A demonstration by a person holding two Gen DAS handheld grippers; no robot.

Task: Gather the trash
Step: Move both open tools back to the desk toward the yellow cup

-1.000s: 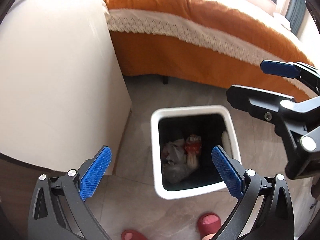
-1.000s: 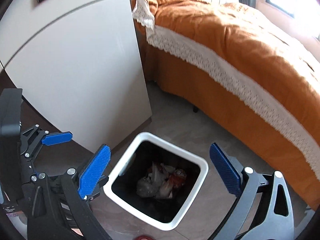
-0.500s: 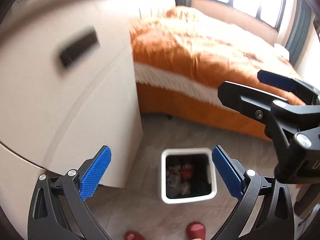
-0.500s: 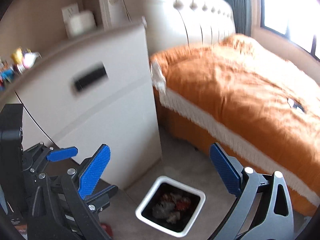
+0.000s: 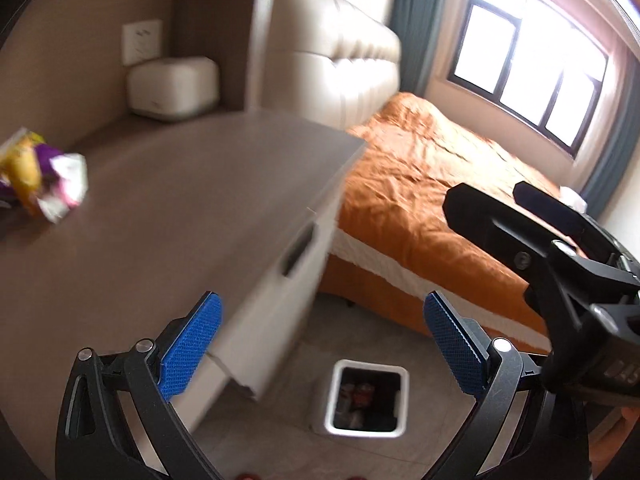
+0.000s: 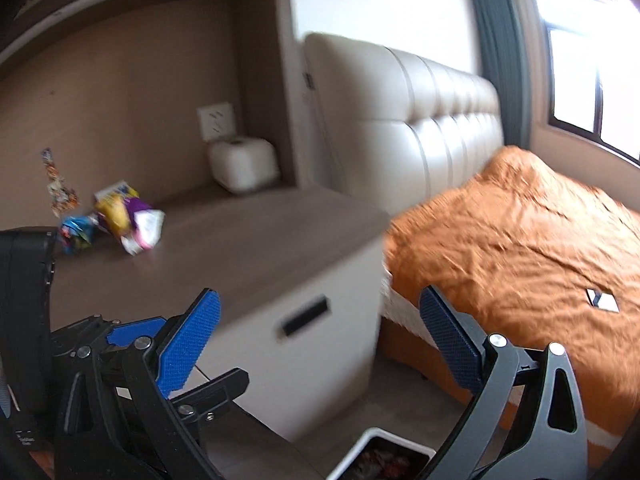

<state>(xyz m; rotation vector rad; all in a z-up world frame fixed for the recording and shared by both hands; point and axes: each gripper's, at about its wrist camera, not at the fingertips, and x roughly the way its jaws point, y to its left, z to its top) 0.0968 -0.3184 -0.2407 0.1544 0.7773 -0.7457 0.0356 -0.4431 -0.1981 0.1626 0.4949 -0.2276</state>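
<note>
Crumpled wrappers lie on the brown cabinet top: a yellow, purple and white one (image 5: 42, 178) (image 6: 130, 220), a blue one (image 6: 76, 234) beside it, and a thin patterned strip (image 6: 60, 184) against the wall. A white trash bin (image 5: 366, 402) (image 6: 378, 458) with several scraps inside stands on the floor below the cabinet. My left gripper (image 5: 322, 350) is open and holds nothing, high above the bin. My right gripper (image 6: 320, 338) is open too, also with nothing in it, level with the cabinet front. Each gripper shows in the other's view.
The white cabinet (image 6: 316, 344) with a dark handle slot stands next to a bed with an orange cover (image 6: 516, 248) and cream headboard (image 6: 420, 120). A white tissue box (image 5: 174, 86) sits at the cabinet's back wall. Grey floor tiles (image 5: 288, 412) surround the bin. A small card (image 6: 602, 300) lies on the bed.
Both grippers have risen and tilted up from over the bin. The bin has shrunk to the bottom of the views, and the cabinet top with its wrappers has come into sight.
</note>
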